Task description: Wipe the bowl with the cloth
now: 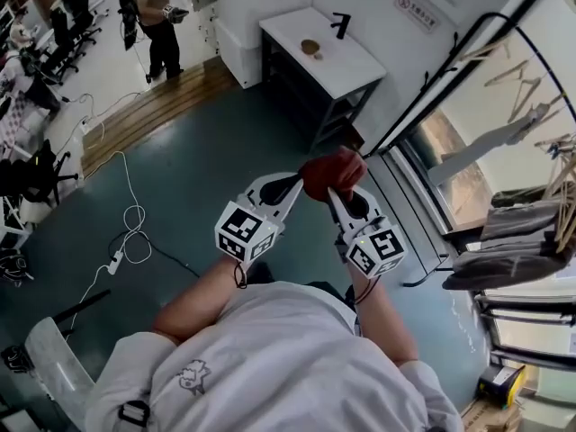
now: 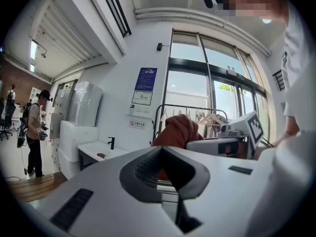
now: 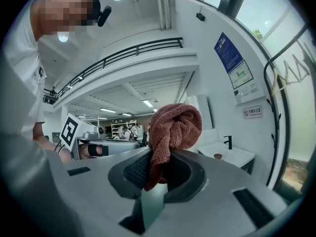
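A rust-red cloth (image 1: pixel 333 171) is bunched up in mid-air in front of the person's chest. My right gripper (image 1: pixel 335 193) is shut on the cloth (image 3: pixel 175 127), which bulges above its jaws (image 3: pixel 160 154). My left gripper (image 1: pixel 295 187) is raised beside it with its tip against the cloth and its jaws together (image 2: pixel 162 149). The cloth (image 2: pixel 177 131) shows just beyond them. A small brown bowl (image 1: pixel 310 47) sits on a white sink counter (image 1: pixel 351 66) across the room, also visible as the bowl (image 2: pixel 101 155) and bowl (image 3: pixel 218 156) in the gripper views.
A black faucet (image 1: pixel 340 25) stands on the counter. A clothes rack with hangers and garments (image 1: pixel 526 232) lines the glass wall on the right. Cables (image 1: pixel 130 228) lie on the blue floor at left. Another person (image 1: pixel 153 16) stands far back left.
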{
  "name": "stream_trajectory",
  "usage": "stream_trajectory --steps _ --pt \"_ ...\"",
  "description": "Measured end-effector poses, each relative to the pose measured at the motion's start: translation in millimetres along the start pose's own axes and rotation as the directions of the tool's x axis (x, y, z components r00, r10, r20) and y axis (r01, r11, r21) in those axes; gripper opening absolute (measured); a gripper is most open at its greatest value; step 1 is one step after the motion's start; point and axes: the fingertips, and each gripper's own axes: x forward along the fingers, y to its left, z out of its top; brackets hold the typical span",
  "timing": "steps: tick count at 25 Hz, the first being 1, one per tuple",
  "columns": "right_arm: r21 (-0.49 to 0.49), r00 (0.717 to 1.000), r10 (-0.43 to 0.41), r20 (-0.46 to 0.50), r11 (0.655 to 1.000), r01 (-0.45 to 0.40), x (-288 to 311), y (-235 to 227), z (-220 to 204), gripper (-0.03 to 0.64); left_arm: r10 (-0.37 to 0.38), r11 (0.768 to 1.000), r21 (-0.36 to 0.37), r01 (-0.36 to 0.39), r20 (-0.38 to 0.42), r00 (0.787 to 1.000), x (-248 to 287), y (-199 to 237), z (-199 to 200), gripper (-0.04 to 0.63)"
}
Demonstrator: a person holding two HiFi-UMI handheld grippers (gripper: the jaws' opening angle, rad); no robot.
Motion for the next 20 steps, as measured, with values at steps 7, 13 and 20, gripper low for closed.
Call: stream_trajectory --steps 7,13,20 --pt "0.027 1.000 0.019 -0.003 0.999 -0.018 61 -36 0 0.060 0.027 1.000 0.007 -0.027 -0.009 1.000 28 64 7 0.014" --pt "0.036 0.998 0.065 0.012 0.997 -0.065 119 -109 6 0.058 0.080 0.997 0.019 -0.080 -0.028 0.996 90 123 9 0.014" --pt "0.029 0.990 0.136 0.025 0.990 -0.136 188 -210 30 0.059 0.135 0.990 0.041 -0.133 -0.032 0.990 188 194 36 0.014"
